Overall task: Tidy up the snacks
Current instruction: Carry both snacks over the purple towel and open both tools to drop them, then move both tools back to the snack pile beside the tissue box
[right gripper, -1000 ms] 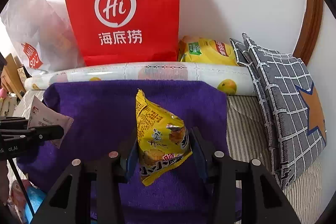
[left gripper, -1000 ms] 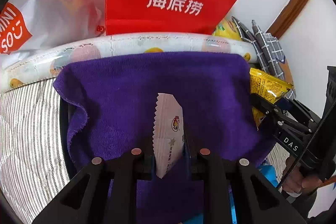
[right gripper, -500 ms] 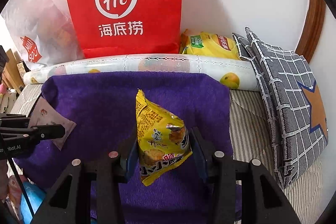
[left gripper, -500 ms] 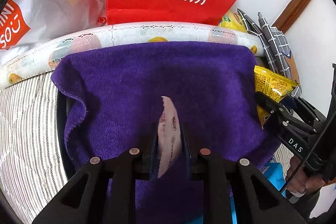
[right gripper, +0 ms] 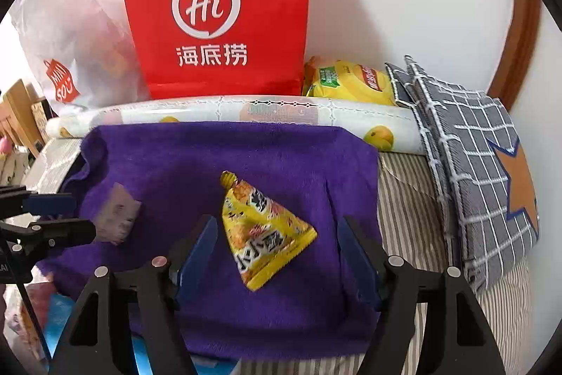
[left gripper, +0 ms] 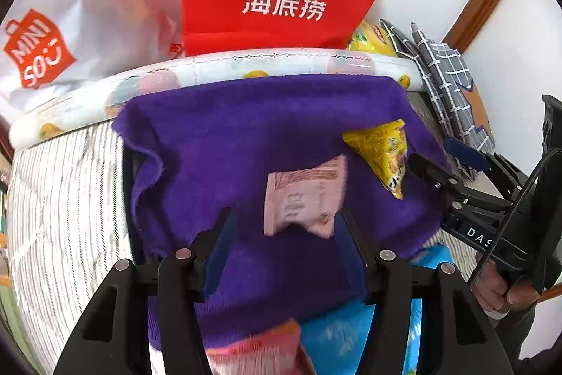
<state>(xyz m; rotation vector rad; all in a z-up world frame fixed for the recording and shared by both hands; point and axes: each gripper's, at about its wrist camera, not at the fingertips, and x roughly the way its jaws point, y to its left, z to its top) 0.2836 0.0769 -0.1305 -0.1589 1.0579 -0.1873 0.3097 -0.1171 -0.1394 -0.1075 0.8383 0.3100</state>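
Both grippers spread: left gripper [left gripper: 284,227] frees the pink sachet [left gripper: 302,195], right gripper [right gripper: 277,241] the yellow snack pouch [right gripper: 263,231] at 12 o'clock — light, crinkly (likely slippery) — pinch a sealed edge.

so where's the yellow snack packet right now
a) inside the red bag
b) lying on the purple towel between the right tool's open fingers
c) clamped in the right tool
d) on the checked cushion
b: the yellow snack packet lies on the purple towel, with the right tool spread wide on either side and neither finger touching it.
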